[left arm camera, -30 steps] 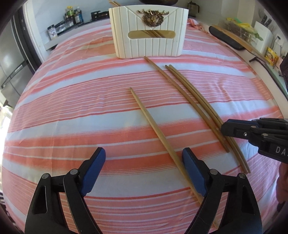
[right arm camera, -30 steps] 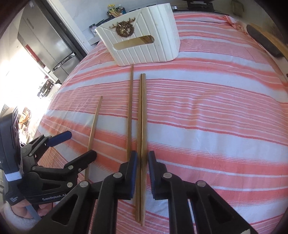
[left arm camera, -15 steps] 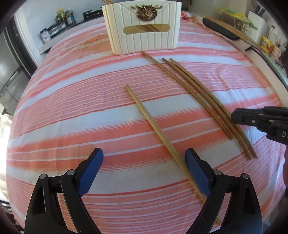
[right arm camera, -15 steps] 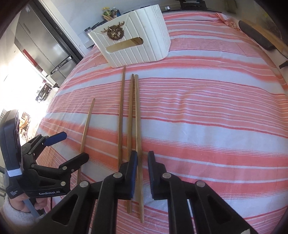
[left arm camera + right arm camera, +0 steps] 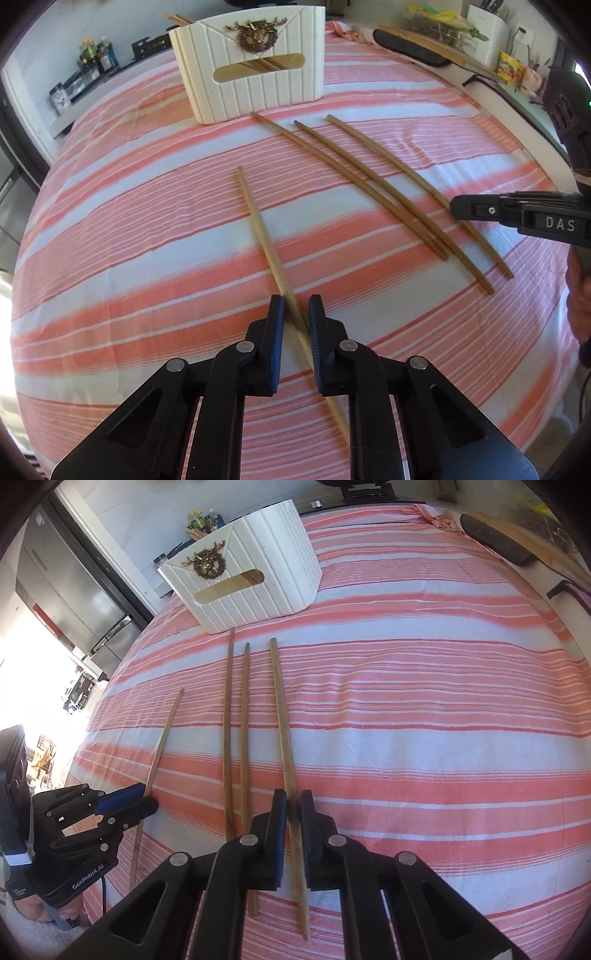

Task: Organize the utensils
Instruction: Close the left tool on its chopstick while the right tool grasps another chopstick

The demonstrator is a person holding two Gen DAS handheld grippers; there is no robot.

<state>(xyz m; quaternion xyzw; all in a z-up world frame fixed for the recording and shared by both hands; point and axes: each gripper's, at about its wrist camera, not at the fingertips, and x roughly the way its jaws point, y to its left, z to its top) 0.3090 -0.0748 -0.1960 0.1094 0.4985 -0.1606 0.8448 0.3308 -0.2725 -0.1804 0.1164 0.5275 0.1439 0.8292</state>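
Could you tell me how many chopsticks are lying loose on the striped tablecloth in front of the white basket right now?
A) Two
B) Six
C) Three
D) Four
D: the right wrist view shows four chopsticks on the striped tablecloth before the white basket: the one in the left tool, two lying free, and the one in the right tool.

The left gripper (image 5: 296, 314) has just been closing; its jaws now pinch a single chopstick (image 5: 264, 236) that runs ahead between them. Ahead and right of the jaws lie three more chopsticks (image 5: 373, 188); beyond them stands a white holder (image 5: 255, 88).
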